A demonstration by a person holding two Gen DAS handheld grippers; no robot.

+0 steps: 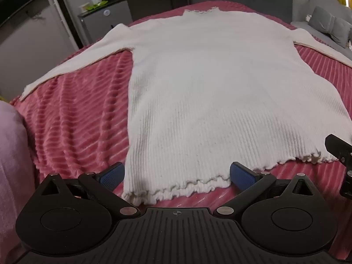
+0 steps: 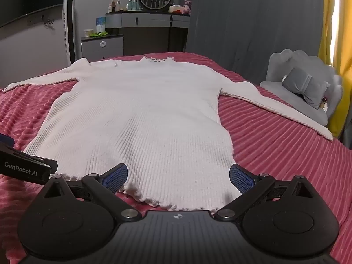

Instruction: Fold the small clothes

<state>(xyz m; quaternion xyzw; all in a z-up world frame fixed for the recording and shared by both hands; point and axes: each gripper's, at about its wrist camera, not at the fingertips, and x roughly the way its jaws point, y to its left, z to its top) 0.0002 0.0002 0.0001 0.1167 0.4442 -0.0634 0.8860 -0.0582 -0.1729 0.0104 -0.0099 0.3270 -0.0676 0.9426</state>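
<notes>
Pink bed cover (image 1: 72, 118) holds a white sweater (image 1: 198, 88) spread flat; its neck is far away and its frilly hem is near; both sleeves stick out sideways. Left gripper (image 1: 177, 175) and right gripper (image 2: 178, 177) hang wide open over the hem, empty; each has its own corner.

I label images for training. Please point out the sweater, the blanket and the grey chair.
sweater (image 1: 209, 83): left wrist view, middle of body.
blanket (image 1: 77, 118): left wrist view, bare pink part.
chair (image 2: 286, 66): right wrist view, backrest.
</notes>
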